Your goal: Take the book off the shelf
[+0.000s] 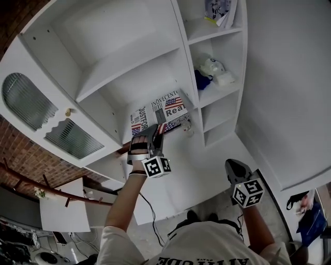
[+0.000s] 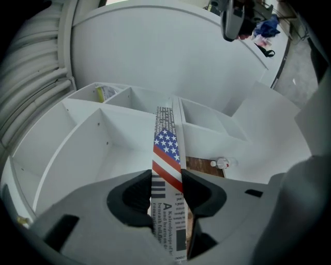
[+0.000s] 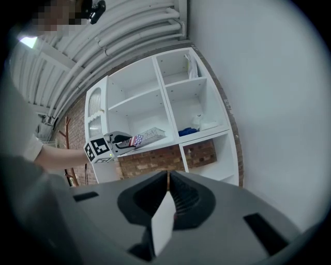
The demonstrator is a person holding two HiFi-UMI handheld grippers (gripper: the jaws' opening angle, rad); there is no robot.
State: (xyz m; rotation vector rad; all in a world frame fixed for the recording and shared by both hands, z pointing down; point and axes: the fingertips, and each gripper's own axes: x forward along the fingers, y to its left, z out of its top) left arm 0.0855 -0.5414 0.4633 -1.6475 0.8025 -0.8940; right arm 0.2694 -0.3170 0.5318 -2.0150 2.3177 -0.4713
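The book (image 1: 161,111) has a cover printed with American flags and newsprint. It sticks out of the middle compartment of the white shelf unit (image 1: 129,57). My left gripper (image 1: 153,132) is shut on the book's near edge. In the left gripper view the book (image 2: 166,147) runs straight away from the jaws, and both black pads (image 2: 194,191) press on its sides. The right gripper view shows the book (image 3: 149,135) slanting over the shelf board. My right gripper (image 1: 235,168) hangs lower right, away from the shelf, its jaws closed together (image 3: 168,178).
A small bottle (image 1: 187,126) stands on the shelf board right of the book. Blue and white bundles (image 1: 212,75) fill a right-hand compartment, with papers (image 1: 220,10) above. A glass-fronted door (image 1: 31,101) hangs at the unit's left. A brick panel (image 3: 155,155) lies under the shelf.
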